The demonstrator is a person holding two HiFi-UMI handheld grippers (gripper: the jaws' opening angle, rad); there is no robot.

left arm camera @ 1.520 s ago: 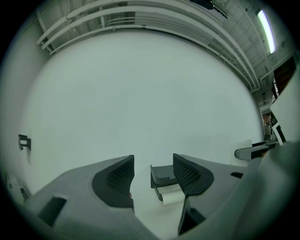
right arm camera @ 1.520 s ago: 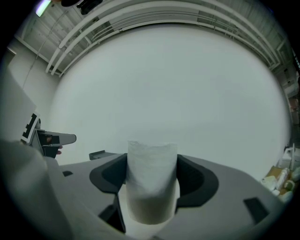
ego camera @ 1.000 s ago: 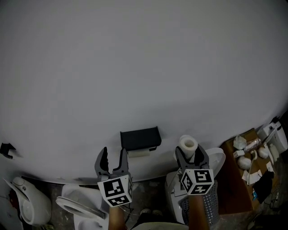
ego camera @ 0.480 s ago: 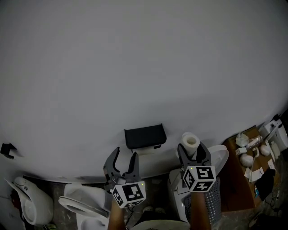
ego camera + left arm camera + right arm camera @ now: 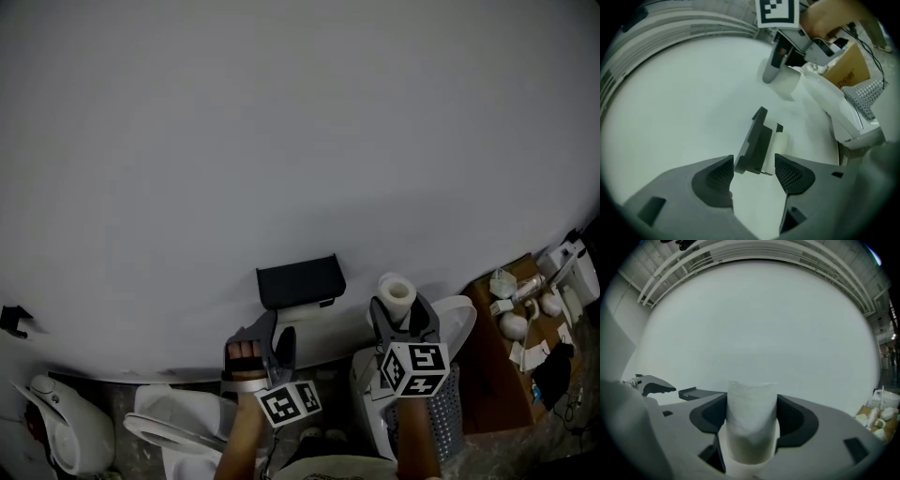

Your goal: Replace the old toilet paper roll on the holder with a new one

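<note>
The black holder (image 5: 300, 280) hangs on the white wall, and the thin old roll (image 5: 306, 311) shows just under it. My left gripper (image 5: 270, 339) is below the holder, turned on its side. Its jaws are opening and nothing is between them. In the left gripper view the holder (image 5: 756, 140) and the old roll (image 5: 781, 145) lie just beyond the left gripper (image 5: 754, 173). To the right of the holder, my right gripper (image 5: 403, 319) is shut on the new white roll (image 5: 396, 294), which stands upright between its jaws (image 5: 751, 418).
A toilet seat (image 5: 178, 427) and another white fixture (image 5: 61, 436) sit at the lower left. At the lower right are a white toilet (image 5: 461, 328), a mesh bin (image 5: 442, 427) and a brown box (image 5: 506, 384) with several small white items.
My left gripper has rolled onto its side, sunk a little and shifted right, closer under the holder. The right gripper with the new roll has stayed put.
</note>
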